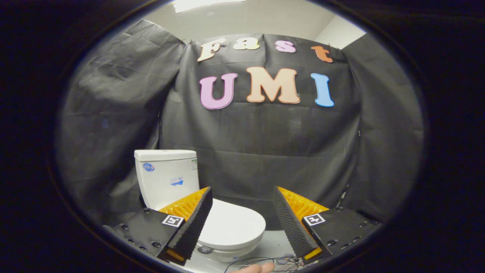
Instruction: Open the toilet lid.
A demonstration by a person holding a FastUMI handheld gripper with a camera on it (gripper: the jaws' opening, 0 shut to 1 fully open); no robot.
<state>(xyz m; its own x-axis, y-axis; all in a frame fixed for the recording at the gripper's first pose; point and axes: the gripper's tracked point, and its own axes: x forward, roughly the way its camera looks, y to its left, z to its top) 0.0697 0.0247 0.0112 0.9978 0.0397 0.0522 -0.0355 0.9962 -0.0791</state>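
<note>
Handheld two-finger gripper (242,197) with orange fingers (189,206) and black ribbed pads: jaws spread wide, nothing between them, touching nothing. White ceramic toilet (197,212) ahead, toward left finger. Smooth white oval toilet lid (233,225) down flat on bowl, closed; left finger overlaps its near-left edge in view, apart from it. White boxy cistern (166,176) upright behind lid, against black cloth booth wall (265,151). Thin dark cables (261,261) on pale floor in front of toilet. Fingertip of person's hand (254,268) beside cables.
</note>
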